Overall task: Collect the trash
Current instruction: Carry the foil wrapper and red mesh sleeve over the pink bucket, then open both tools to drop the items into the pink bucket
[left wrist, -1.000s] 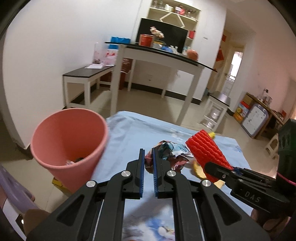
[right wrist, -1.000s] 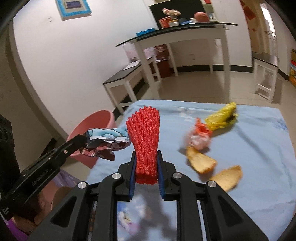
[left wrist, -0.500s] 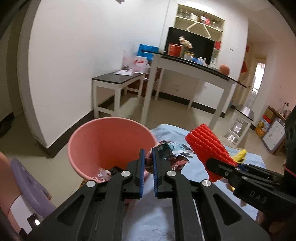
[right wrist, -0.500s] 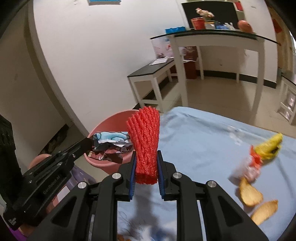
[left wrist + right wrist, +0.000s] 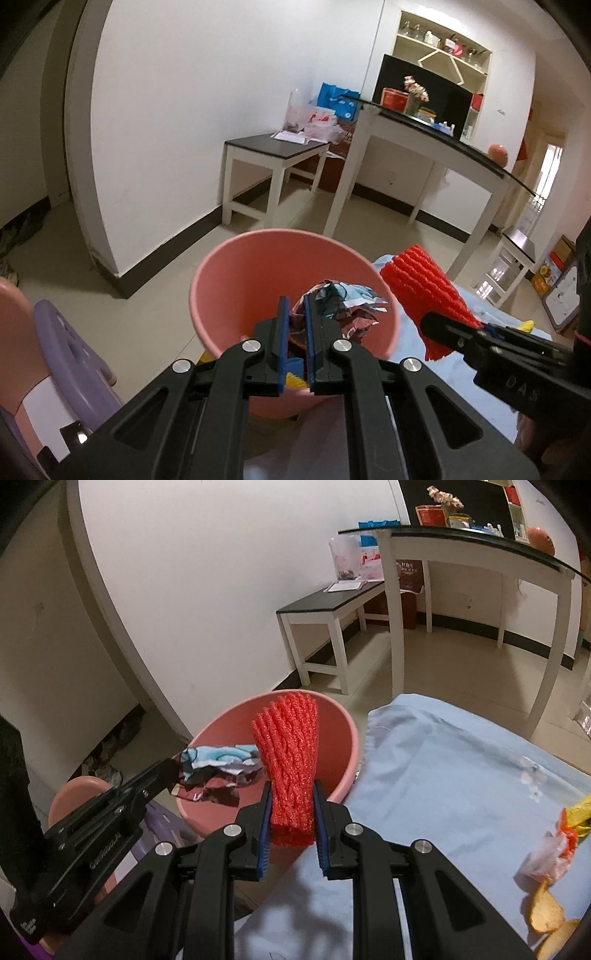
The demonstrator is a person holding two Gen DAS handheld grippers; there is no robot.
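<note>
Left wrist view: a second ago the pink bin [image 5: 236,295] stood off to the left of the left gripper [image 5: 294,314]; now its mouth lies straight ahead beneath the jaws, which are clamped on a crumpled wrapper [image 5: 340,306] hanging over the opening. That puts the wrapper about ready to drop. The right gripper's [image 5: 480,328] side reads "DAS".

Right wrist view: the bin [image 5: 343,753] has come from the far left to just ahead, behind the red foam net [image 5: 290,753] clamped in the right gripper's [image 5: 291,808] jaws. The net is near the rim, likely next in. Other litter [image 5: 554,849] remains on the blue-covered table [image 5: 443,775]. The left gripper's [image 5: 173,771] lettering is too blurred to read.
</note>
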